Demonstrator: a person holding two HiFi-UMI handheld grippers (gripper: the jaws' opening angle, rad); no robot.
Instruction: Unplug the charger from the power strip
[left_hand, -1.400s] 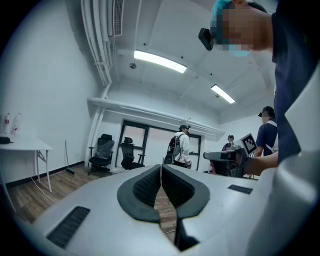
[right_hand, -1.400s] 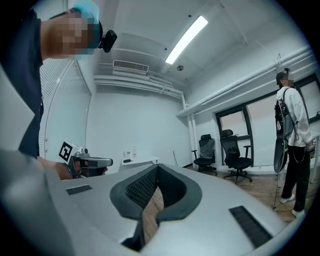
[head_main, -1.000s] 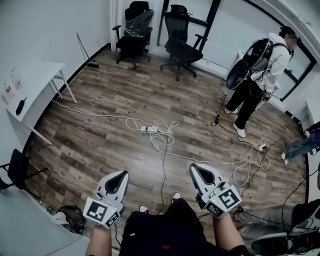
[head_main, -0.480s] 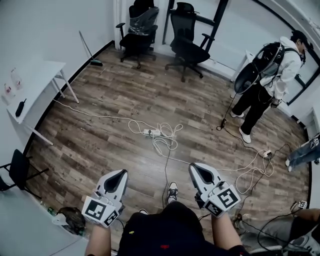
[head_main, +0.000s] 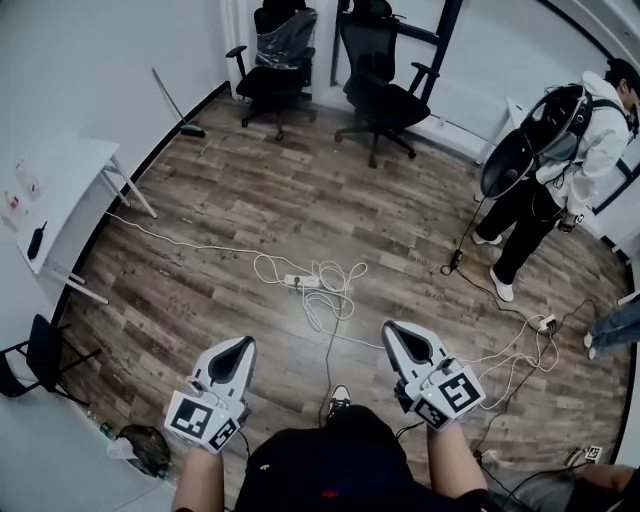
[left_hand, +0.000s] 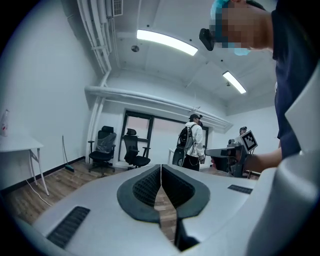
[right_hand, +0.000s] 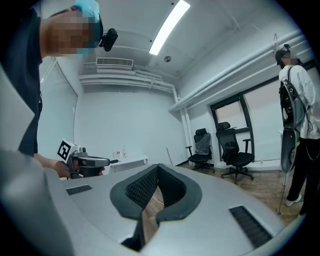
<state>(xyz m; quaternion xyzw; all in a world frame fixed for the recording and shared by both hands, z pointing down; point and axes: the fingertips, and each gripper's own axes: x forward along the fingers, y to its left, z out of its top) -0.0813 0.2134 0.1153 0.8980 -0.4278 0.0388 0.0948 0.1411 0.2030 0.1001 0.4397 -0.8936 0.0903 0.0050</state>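
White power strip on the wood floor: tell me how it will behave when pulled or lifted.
The small white power strip lies loose on the smooth wood floor, so it will probably slide with a pull unless pinned. Its thin white cables lie in slack loops, so they look floppy and would likely trail.

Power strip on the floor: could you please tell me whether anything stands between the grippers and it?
Nothing solid does. Only wood floor lies between the left gripper, the right gripper and the power strip. Loose white cables coil at its right end, on the right gripper's side. Both grippers are shut and empty.
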